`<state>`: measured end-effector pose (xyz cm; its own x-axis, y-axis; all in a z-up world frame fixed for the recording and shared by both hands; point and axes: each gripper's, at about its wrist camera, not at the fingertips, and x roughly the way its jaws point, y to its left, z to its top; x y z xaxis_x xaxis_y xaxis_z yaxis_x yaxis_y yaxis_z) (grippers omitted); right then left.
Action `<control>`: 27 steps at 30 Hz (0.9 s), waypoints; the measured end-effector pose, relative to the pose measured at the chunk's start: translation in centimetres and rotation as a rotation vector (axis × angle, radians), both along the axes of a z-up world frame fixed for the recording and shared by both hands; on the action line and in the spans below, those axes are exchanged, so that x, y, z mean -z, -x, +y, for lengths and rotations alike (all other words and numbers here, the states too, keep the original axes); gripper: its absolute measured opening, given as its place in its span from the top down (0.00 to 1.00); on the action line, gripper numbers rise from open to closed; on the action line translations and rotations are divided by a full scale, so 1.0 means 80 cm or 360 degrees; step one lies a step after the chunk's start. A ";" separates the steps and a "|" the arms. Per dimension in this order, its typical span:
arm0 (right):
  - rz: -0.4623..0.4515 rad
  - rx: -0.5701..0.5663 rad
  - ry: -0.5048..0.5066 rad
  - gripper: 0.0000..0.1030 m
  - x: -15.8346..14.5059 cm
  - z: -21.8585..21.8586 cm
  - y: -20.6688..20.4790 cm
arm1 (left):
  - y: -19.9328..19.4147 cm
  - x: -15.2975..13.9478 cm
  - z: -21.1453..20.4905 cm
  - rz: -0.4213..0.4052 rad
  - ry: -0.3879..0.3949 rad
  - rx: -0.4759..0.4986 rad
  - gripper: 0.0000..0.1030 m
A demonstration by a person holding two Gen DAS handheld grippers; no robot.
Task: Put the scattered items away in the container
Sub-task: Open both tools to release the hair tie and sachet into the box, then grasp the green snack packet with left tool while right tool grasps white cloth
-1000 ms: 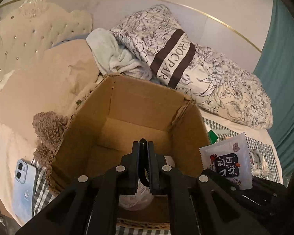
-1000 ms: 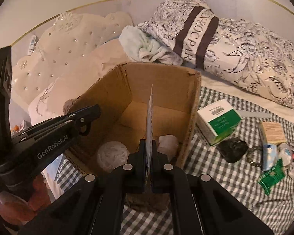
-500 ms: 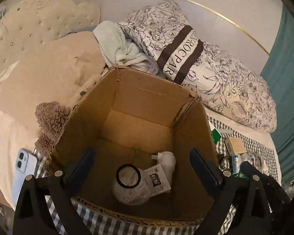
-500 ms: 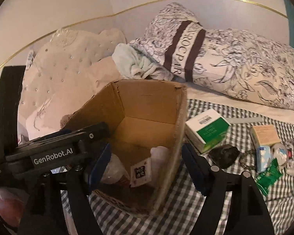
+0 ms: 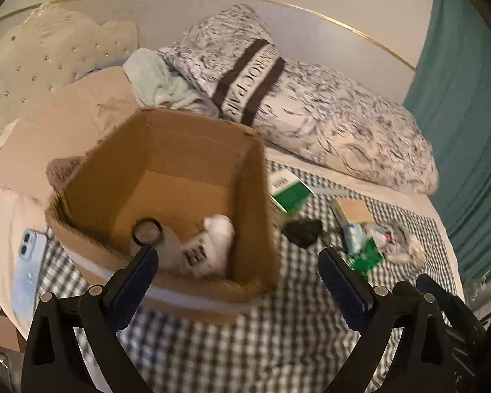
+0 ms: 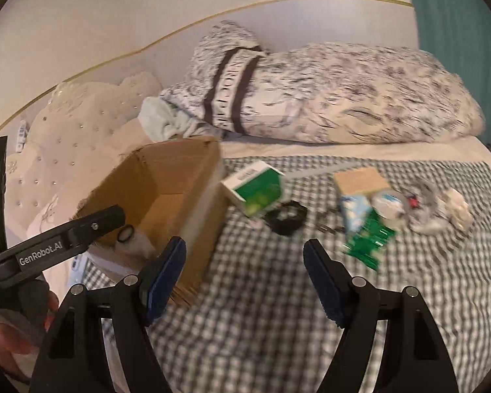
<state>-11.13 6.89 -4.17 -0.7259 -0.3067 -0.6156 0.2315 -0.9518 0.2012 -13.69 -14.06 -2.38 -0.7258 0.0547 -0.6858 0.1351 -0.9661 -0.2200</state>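
An open cardboard box (image 5: pixel 167 150) (image 6: pixel 180 177) stands on the checked bedspread. It holds a white lump with a black ring (image 5: pixel 146 231), a flat packet with a printed code (image 5: pixel 196 255) and a white bottle (image 5: pixel 221 229). My left gripper (image 5: pixel 237 263) is open and empty, in front of the box's near right corner. My right gripper (image 6: pixel 245 255) is open and empty above the bedspread, right of the box. Scattered right of the box lie a green-and-white carton (image 6: pixel 255 190), a black object (image 6: pixel 286 217), a tan box (image 6: pixel 360 180), a green packet (image 6: pixel 368 242) and clear wrappers (image 6: pixel 438 209).
A patterned pillow (image 5: pixel 311 111) (image 6: pixel 327 95) and a pale green towel (image 5: pixel 157 82) lie behind the box. A blue phone (image 5: pixel 27 268) lies left of the box. A tufted headboard (image 5: pixel 49 59) is at the far left, a teal curtain (image 5: pixel 458 131) at the right.
Both grippers opened: the left let go of the black ring and the right of the flat packet, which now lie in the box. Both views then swung right toward the scattered items.
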 end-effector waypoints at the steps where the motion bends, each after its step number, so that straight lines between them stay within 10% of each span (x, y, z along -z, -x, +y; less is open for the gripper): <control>1: 0.0006 0.0025 -0.0007 0.28 0.001 0.016 -0.009 | -0.004 0.001 0.008 -0.0003 -0.0002 0.0007 0.02; 15: 0.0008 0.0317 -0.0026 0.28 0.041 0.193 -0.067 | -0.039 0.039 0.185 0.0087 0.0131 0.0270 0.00; 27: -0.0099 0.0483 0.0085 0.28 0.087 0.317 -0.006 | 0.034 0.095 0.299 0.0051 0.0271 0.0424 0.00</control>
